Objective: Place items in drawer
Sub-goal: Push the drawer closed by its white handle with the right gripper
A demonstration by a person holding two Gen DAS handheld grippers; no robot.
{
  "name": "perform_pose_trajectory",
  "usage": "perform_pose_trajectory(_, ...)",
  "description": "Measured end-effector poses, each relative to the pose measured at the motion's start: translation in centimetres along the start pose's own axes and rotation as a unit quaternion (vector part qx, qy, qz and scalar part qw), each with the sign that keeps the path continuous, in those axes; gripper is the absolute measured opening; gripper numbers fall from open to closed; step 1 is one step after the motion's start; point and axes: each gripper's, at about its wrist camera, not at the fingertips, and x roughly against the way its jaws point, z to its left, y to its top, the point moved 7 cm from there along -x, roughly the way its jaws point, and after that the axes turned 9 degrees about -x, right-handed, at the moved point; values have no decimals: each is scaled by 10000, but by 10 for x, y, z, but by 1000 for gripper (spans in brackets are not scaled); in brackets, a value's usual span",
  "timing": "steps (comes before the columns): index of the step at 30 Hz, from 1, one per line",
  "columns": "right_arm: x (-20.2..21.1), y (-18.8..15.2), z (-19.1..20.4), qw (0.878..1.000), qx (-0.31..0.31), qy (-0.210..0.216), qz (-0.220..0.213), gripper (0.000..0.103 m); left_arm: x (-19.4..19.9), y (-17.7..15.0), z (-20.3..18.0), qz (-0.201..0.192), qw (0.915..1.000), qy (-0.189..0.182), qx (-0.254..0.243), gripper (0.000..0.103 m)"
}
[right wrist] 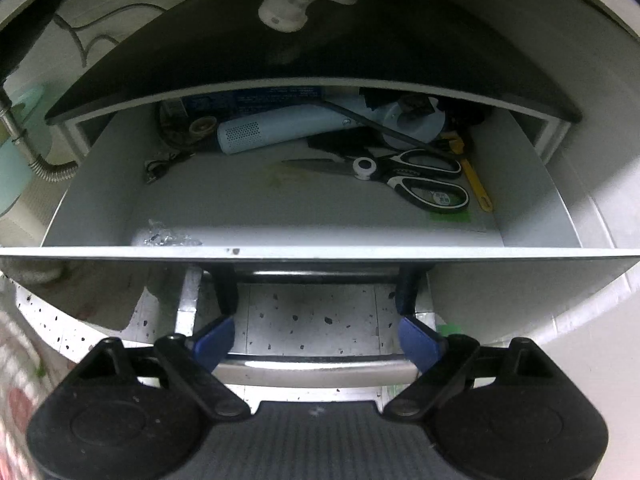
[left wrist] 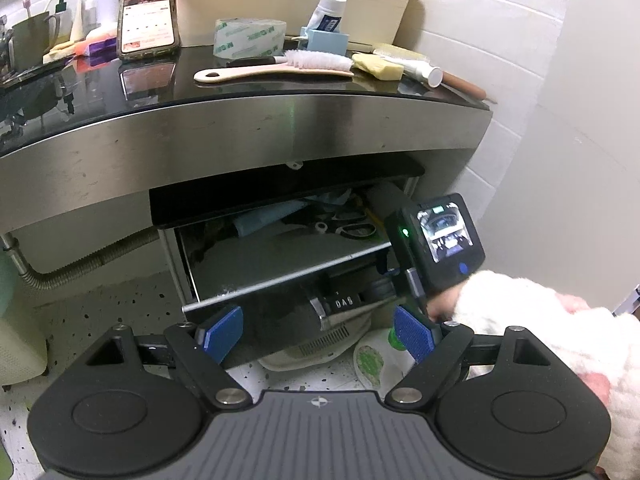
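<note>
Right gripper [right wrist: 314, 282]: jaws spread wide, one finger on each side of the middle of the handle [right wrist: 312, 366]. The pads aren't pinching the bar. Tips reach in behind it, close to the drawer [right wrist: 320, 251] front. Can't tell if they touch the front.

The drawer is pulled out under the counter, top open to view. Inside, toward the back: scissors [right wrist: 412, 178] lying flat at right, a yellow tool [right wrist: 474, 184] just beside them by the right wall, a pale blue cylinder [right wrist: 280, 128] lying across the back, and a small black cable [right wrist: 160, 166] at left. The front half of the floor is bare apart from a bit of crumpled clear plastic [right wrist: 168, 238] at the front wall.

Left gripper [left wrist: 318, 334]: jaws spread, nothing between them. It hangs back from the drawer and looks down at it. The right gripper's camera [left wrist: 436, 240] is in front of it, held by a hand [left wrist: 442, 308] in a fluffy white sleeve [left wrist: 520, 312].

On the black counter [left wrist: 260, 92] above: a tape roll [left wrist: 250, 38], a white bottle brush [left wrist: 276, 66], a yellow sponge [left wrist: 378, 66], a phone [left wrist: 148, 20] and a white tube in a blue holder [left wrist: 326, 36]. None of these are in the drawer.
</note>
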Motion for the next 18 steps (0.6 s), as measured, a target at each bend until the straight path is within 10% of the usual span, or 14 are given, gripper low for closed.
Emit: perform_pose_trajectory(18,12,-15,-1,10000,-14,-19,33,89,6,3,20,1,9997,246,83,83)
